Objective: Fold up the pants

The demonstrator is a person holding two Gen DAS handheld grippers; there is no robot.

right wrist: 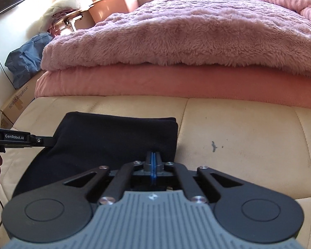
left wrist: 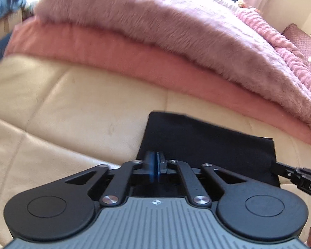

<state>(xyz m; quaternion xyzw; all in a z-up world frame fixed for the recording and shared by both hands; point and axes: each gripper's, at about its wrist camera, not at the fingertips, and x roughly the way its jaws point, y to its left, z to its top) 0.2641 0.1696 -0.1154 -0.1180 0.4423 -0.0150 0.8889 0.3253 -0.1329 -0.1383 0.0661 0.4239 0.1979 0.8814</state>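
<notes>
The dark navy pants (left wrist: 207,143) lie folded into a flat rectangle on the cream leather sofa seat (left wrist: 72,108). My left gripper (left wrist: 154,155) is shut at the pants' near left edge. Whether cloth sits between its blue pads is hidden. In the right wrist view the same pants (right wrist: 114,141) lie left of centre, and my right gripper (right wrist: 153,154) is shut at their near right corner. The left gripper also shows in the right wrist view (right wrist: 49,142) touching the pants' left edge. The right gripper shows in the left wrist view (left wrist: 280,167) at the pants' right edge.
A folded pink blanket (right wrist: 176,83) and a fluffy mauve blanket (right wrist: 176,33) lie stacked behind the pants. A blue bag (right wrist: 24,60), a cardboard box (right wrist: 14,105) and a brown tub (right wrist: 114,4) stand at far left. A dark stain (right wrist: 214,144) marks the sofa.
</notes>
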